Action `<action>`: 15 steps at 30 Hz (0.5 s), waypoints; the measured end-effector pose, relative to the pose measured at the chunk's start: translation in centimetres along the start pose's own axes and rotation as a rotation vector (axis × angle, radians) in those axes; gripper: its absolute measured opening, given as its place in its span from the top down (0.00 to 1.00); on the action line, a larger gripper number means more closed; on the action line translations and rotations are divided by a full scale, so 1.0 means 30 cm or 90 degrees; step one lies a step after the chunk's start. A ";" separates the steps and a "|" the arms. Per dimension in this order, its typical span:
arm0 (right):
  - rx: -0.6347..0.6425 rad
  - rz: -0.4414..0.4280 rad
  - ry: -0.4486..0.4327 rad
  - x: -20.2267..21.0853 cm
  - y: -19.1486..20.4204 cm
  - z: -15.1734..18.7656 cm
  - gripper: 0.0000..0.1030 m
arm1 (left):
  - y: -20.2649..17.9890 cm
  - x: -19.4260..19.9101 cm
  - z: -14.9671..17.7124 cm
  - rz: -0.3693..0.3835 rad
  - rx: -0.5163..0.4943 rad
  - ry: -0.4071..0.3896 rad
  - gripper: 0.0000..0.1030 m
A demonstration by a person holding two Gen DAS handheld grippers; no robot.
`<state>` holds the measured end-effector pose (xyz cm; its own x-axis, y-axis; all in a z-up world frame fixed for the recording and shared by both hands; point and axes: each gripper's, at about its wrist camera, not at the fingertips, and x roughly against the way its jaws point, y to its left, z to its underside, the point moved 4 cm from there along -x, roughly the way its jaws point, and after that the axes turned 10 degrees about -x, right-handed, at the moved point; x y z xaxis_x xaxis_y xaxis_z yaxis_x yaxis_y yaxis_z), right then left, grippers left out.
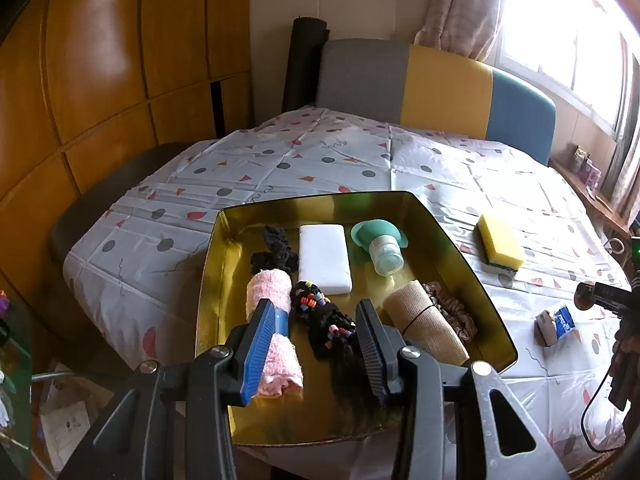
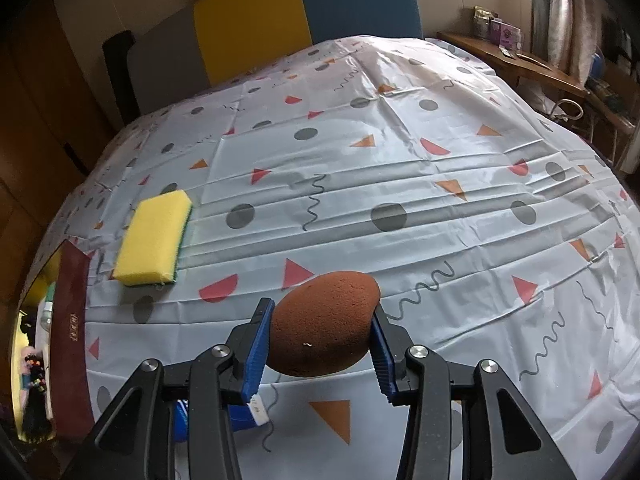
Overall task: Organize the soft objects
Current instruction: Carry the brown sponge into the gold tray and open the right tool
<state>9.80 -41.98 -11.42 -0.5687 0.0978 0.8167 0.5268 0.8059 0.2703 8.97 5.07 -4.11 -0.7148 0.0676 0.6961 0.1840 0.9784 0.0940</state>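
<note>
A gold tray (image 1: pixel 472 264) holds a rolled pink towel (image 1: pixel 272 332), a black beaded hair tie bundle (image 1: pixel 324 320), a black scrunchie (image 1: pixel 276 250), a white sponge block (image 1: pixel 325 258), a green bottle (image 1: pixel 380 246), a beige bandage roll (image 1: pixel 424 320) and a brown scrunchie (image 1: pixel 454 312). My left gripper (image 1: pixel 316 316) is open above the beaded bundle, empty. My right gripper (image 2: pixel 320 312) is shut on a brown egg-shaped sponge (image 2: pixel 324 334) just above the tablecloth. A yellow-green sponge (image 2: pixel 154 238) lies to its left; it also shows in the left wrist view (image 1: pixel 500 246).
The patterned tablecloth (image 2: pixel 400 168) covers the table. A small blue-white packet (image 1: pixel 558 322) lies right of the tray; a blue and white item (image 2: pixel 248 414) sits under my right gripper. The tray's dark red outer wall (image 2: pixel 72 340) is at far left. A multicoloured chair (image 1: pixel 440 88) stands behind.
</note>
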 end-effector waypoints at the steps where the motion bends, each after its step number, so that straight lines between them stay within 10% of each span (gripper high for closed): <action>1: 0.003 -0.008 0.000 0.004 0.008 0.002 0.56 | 0.002 0.000 0.002 0.001 0.001 0.001 0.59; 15: 0.182 -0.159 0.001 0.141 0.417 0.127 0.56 | 0.028 -0.019 0.032 0.012 0.018 0.011 0.59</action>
<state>11.57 -29.24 -6.53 -0.6564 -0.1225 0.7444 0.1741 0.9355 0.3075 8.88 6.04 -5.12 -0.6993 0.0834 0.7099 0.1785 0.9821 0.0604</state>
